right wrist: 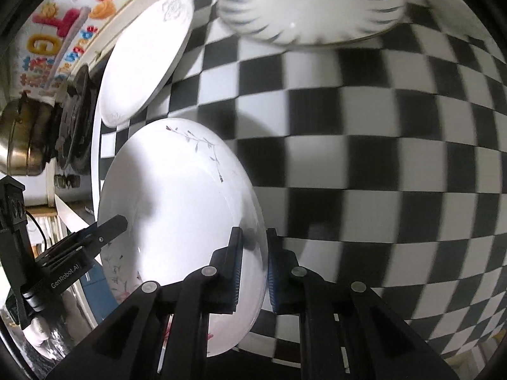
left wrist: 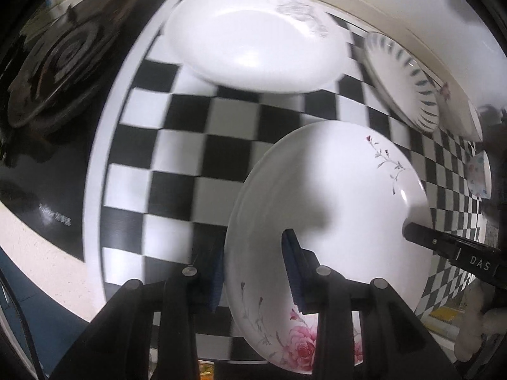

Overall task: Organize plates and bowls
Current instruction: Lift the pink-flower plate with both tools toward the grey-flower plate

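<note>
A white plate with pink flowers [left wrist: 336, 209] is held between both grippers above the checkered cloth. My left gripper [left wrist: 253, 272] is shut on its left rim, one finger under, one on top. My right gripper [right wrist: 253, 266] is shut on the opposite rim [right wrist: 253, 228]; its finger [left wrist: 421, 237] shows in the left wrist view at the plate's right edge. The left gripper's finger [right wrist: 107, 228] shows in the right wrist view. A plain white plate [left wrist: 253, 38] [right wrist: 145, 63] lies farther on the cloth. A plate with blue-grey dashes [left wrist: 402, 82] [right wrist: 310, 6] lies beyond it.
The black-and-white checkered cloth [left wrist: 196, 145] [right wrist: 380, 145] covers the counter. A black stove burner [left wrist: 60, 63] and a brass kettle [right wrist: 22, 139] stand at the left. A small floral bowl [left wrist: 478, 174] sits at the far right. A wall runs behind.
</note>
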`<act>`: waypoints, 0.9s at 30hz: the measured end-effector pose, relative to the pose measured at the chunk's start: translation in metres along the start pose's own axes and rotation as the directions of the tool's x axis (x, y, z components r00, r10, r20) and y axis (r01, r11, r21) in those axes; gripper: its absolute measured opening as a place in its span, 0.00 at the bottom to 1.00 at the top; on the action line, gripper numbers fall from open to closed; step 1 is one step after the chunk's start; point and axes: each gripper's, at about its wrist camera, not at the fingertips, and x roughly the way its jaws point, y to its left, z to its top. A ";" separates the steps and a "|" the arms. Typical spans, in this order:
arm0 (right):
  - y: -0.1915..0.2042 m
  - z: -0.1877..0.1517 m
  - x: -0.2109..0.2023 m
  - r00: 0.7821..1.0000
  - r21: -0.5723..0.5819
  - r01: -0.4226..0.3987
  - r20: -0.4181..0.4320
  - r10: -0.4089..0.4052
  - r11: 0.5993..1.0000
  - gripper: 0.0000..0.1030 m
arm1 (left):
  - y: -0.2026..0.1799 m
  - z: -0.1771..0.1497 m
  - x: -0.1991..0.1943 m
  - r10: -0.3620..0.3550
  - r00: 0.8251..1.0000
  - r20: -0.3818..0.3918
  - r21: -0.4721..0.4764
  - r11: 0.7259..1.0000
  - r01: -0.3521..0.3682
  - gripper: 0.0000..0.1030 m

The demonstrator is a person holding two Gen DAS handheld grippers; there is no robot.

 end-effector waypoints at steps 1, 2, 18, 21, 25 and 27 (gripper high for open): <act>-0.005 -0.001 -0.006 1.000 0.009 -0.001 0.013 0.001 1.000 0.15 | -0.003 -0.001 -0.003 -0.004 1.000 0.001 0.008 1.000 0.004 0.30; -0.009 -0.001 -0.011 1.000 0.013 0.002 0.023 -0.002 1.000 0.15 | -0.008 -0.001 0.001 -0.009 1.000 0.003 0.018 1.000 0.009 0.30; -0.125 -0.021 -0.057 0.994 0.155 0.011 0.104 -0.027 0.988 0.14 | -0.102 0.008 0.037 -0.047 0.998 -0.044 0.166 0.985 0.054 0.30; -0.137 -0.022 -0.056 0.994 0.169 0.018 0.107 -0.036 0.985 0.14 | -0.106 0.006 0.043 -0.040 0.998 -0.058 0.177 0.983 0.049 0.30; -0.151 -0.024 -0.052 0.993 0.175 0.021 0.108 -0.040 0.984 0.14 | -0.109 0.004 0.048 -0.018 0.998 -0.062 0.192 0.981 0.029 0.30; -0.153 -0.026 -0.050 0.993 0.177 0.021 0.108 -0.041 0.984 0.14 | -0.114 0.007 0.054 -0.011 0.998 -0.065 0.189 0.982 0.023 0.30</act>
